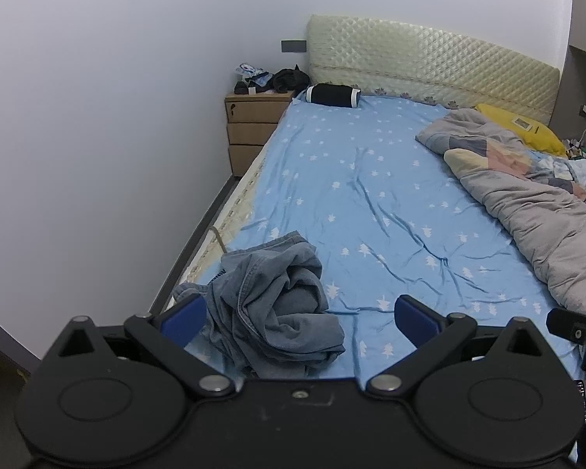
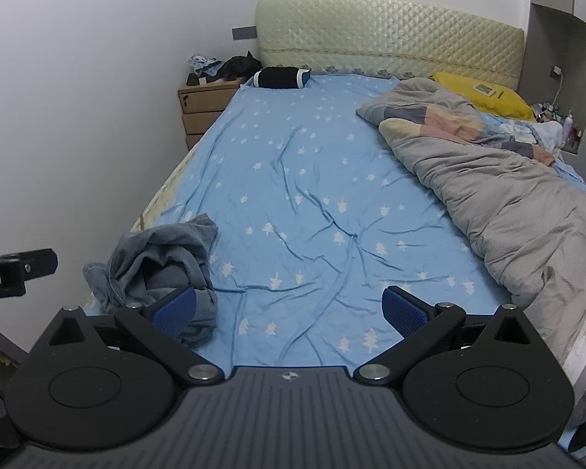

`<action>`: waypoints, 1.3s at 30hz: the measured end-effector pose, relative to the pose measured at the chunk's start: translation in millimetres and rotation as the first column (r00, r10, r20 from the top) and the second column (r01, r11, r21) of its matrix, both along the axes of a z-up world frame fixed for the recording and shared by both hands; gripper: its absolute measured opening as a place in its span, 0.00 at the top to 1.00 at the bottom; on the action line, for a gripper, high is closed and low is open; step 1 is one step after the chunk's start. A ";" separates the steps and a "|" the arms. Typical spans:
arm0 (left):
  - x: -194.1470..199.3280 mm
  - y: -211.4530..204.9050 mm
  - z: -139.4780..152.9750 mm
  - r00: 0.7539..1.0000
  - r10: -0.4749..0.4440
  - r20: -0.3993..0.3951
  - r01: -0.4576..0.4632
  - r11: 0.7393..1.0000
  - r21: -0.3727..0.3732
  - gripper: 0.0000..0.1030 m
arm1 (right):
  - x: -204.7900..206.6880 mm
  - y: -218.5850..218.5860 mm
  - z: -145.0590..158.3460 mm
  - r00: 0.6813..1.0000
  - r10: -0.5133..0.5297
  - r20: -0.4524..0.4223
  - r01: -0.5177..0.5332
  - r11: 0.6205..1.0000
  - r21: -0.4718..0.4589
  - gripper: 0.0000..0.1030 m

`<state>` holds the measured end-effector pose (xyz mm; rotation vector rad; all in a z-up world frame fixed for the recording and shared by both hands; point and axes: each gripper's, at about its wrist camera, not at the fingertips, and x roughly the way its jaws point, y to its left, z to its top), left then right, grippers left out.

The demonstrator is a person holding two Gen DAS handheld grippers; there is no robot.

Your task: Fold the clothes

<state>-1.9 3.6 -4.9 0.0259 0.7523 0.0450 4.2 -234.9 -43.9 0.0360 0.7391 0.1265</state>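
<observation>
Left gripper [image 1: 300, 314] jaws spread wide, empty, above crumpled grey-blue garment [image 1: 277, 305] at near left edge of blue sheet [image 1: 371, 195]. Grey quilt [image 1: 535, 211] lies right.

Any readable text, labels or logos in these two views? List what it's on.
"oot.AI": on the left gripper, cut off by the frame edge, right wrist view.
Label on the yellow pillow: too small to read.
Packets on the nightstand: blurred.
Nothing else readable.

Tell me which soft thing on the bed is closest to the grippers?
The crumpled grey-blue denim garment, bunched at the near left edge of the blue sheet. The black bolster pillow and yellow pillow lie far off by the headboard.
</observation>
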 end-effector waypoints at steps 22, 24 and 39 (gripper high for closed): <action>2.1 2.7 3.6 0.999 0.048 -0.023 -0.049 0.998 -0.034 0.00 | 7.6 -8.0 -4.3 0.999 0.026 -0.031 -0.024 0.998 0.059 0.06; 3.1 3.4 4.4 0.997 0.066 -0.031 -0.067 0.997 -0.043 0.00 | 3.9 4.7 -12.7 0.999 0.030 -0.028 -0.028 0.997 0.074 0.06; 0.8 4.7 6.5 0.956 0.286 -0.073 -0.291 0.954 -0.073 0.00 | 9.8 -17.0 -17.6 0.981 0.184 -0.055 -0.173 0.972 0.160 0.13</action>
